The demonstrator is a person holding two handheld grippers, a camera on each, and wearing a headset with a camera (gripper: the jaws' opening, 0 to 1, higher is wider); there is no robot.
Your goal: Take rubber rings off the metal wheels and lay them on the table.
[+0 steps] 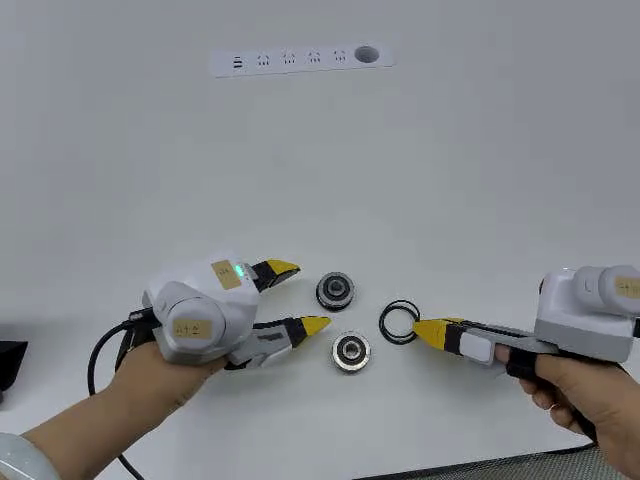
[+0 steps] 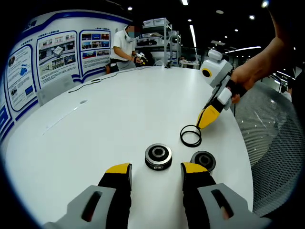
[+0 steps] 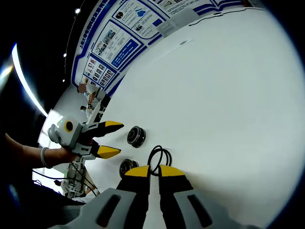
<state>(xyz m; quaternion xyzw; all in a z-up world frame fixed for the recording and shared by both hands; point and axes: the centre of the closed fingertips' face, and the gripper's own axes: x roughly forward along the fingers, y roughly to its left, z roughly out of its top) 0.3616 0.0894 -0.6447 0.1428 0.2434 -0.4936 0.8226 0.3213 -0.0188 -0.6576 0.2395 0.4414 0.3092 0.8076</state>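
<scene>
Two metal wheels lie flat on the white table, one farther [image 1: 335, 290] and one nearer [image 1: 351, 351]. Just right of them lie two overlapping black rubber rings [image 1: 399, 321]. My left gripper [image 1: 297, 296] is open, its yellow tips just left of the wheels. In the left gripper view the farther wheel [image 2: 158, 156] sits right ahead of the open left gripper [image 2: 156, 169], with the nearer wheel [image 2: 203, 161] to the right. My right gripper [image 1: 430, 332] is shut, pinching the right edge of the rings. In the right gripper view the rings [image 3: 158, 155] loop out from the right gripper [image 3: 154, 171].
A white power strip [image 1: 300, 58] lies at the far side of the table. A black cable [image 1: 100, 355] trails from the left gripper near the front edge. A person stands at a bench [image 2: 125, 43] far behind the table.
</scene>
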